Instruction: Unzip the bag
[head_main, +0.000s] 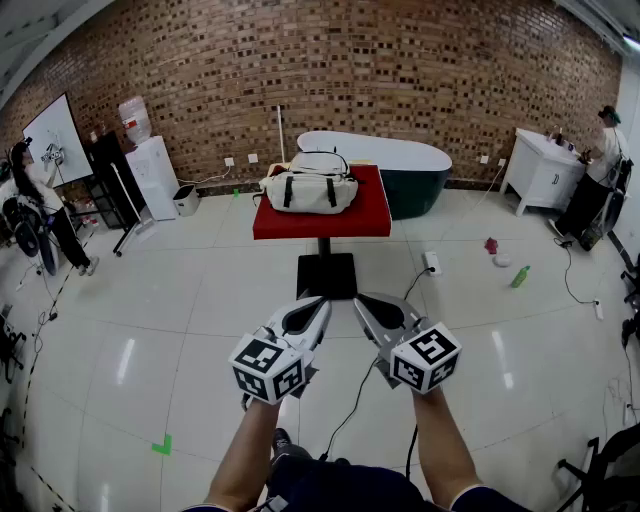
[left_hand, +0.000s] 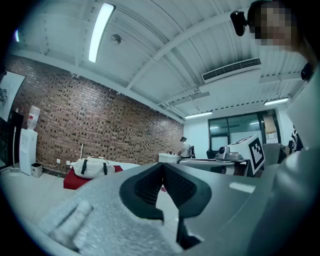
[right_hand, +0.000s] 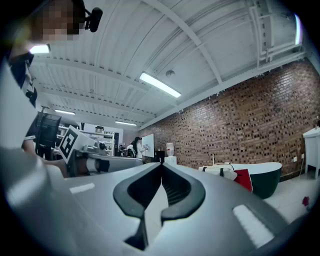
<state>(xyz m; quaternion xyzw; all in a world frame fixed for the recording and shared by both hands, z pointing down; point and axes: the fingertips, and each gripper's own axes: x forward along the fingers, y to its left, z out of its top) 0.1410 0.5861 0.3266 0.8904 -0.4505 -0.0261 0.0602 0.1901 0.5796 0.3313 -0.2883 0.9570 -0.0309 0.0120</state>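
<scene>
Clenched tight with nothing between their jaws, the left claw (head_main: 318, 305) and the right claw (head_main: 362, 302) are held level, side by side above the tiled floor (head_main: 150, 320), their tips near each other. A white bag (head_main: 310, 185) with dark straps lies on the red counter (head_main: 375, 215), well apart from both claws and straight ahead. Its zip is too far off to make out. Just behind the counter, a bathtub (head_main: 405, 160) stands against the brick wall (head_main: 400, 70).

Bag (head_main: 310, 185) sits on the table (head_main: 372, 215), bathtub (head_main: 400, 155) just behind, water dispenser (head_main: 155, 175) off left, left gripper (head_main: 322, 303) beside right gripper (head_main: 362, 300) well in front.
</scene>
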